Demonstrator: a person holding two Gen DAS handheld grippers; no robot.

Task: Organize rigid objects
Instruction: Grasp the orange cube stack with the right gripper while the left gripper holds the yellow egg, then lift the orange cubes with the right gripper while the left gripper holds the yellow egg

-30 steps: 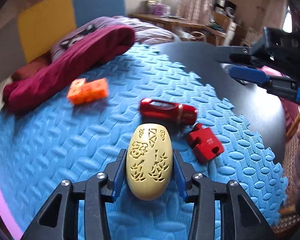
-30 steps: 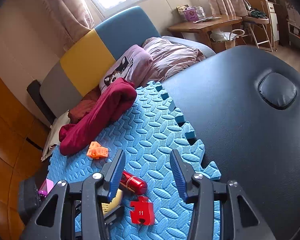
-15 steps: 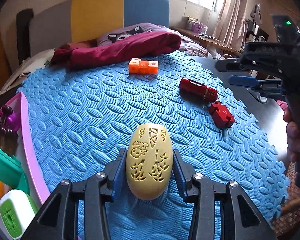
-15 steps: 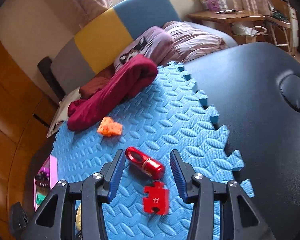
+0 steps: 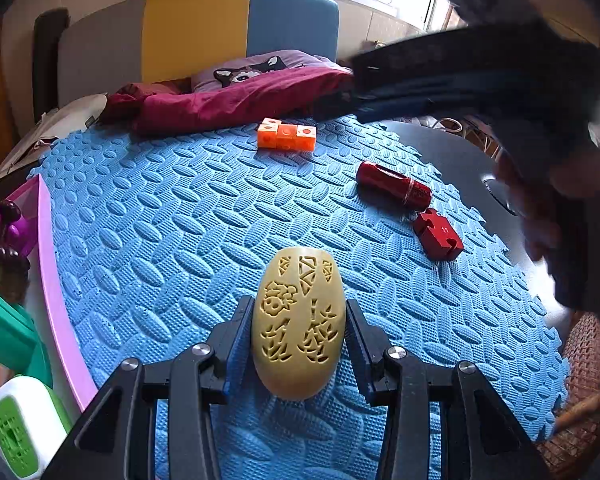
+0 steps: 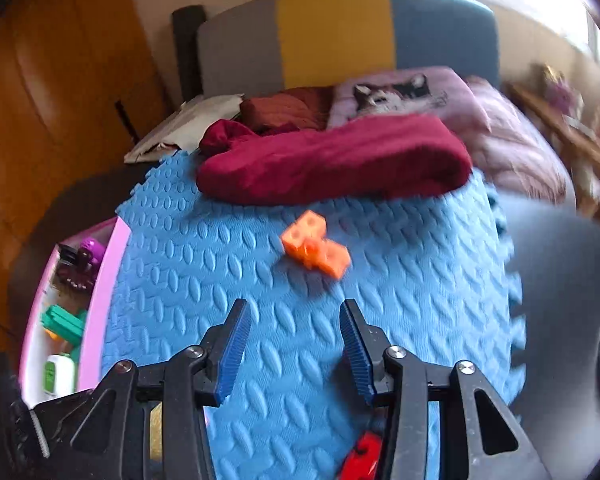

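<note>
The left gripper [image 5: 299, 322] has its jaws clamped on the two long sides of a yellow egg [image 5: 299, 322], a carved, oval shell. It is held lengthwise above a blue foam mat [image 5: 172, 240], probably so the narrow waist fits the grip for carrying. A pink-rimmed bin [image 5: 56, 280] of toys sits just off the mat's left edge, the likely place for it.

The right gripper [image 6: 294, 346] hovers over the mat, jaws apart and holding nothing, facing an orange block [image 6: 316, 248] ahead; it seems lined up for that next. A red cylinder [image 5: 394, 189] and a red puzzle piece [image 5: 438, 234] lie close together on the mat's right side, not yet sorted. A maroon cloth [image 5: 236, 98] lies bunched along the far edge.
</note>
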